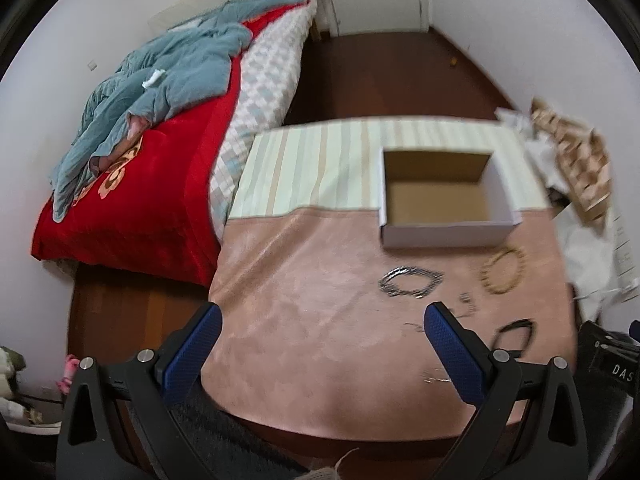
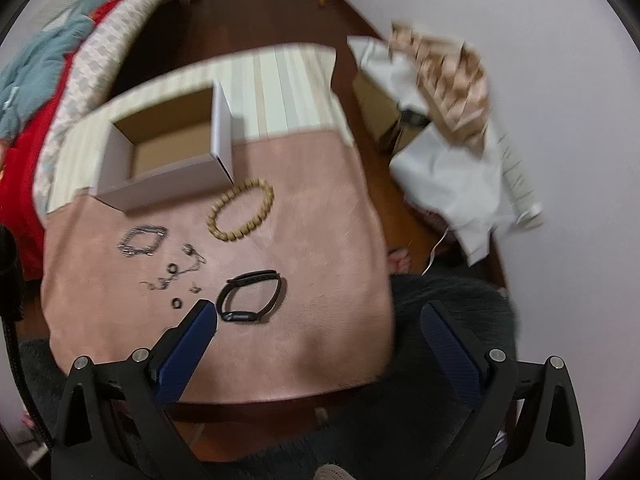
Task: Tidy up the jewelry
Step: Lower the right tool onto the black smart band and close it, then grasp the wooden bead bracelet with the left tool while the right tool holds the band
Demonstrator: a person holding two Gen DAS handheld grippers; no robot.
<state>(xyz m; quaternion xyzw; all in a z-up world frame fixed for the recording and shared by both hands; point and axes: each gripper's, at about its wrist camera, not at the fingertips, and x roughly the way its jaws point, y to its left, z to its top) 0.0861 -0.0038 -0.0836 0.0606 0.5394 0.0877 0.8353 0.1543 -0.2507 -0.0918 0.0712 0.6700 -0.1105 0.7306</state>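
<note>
Right hand-held gripper (image 2: 318, 312): hanging wide apart, gripping nothing.
Left hand-held gripper (image 1: 322, 316): likewise spread, empty.
Black band (image 2: 251, 296): lying nearest on the counter (image 2: 328, 240); pinching one strap looks easiest.
Bead bracelet (image 2: 240, 212): sitting just before the empty box (image 2: 168, 160).

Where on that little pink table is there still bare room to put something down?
The widest free patch is the pink cloth left of the silver chain bracelet, running to the near edge. The striped strip left of the open box is bare too. It is crowded right of centre: beaded bracelet, small rings, black watch band.
</note>
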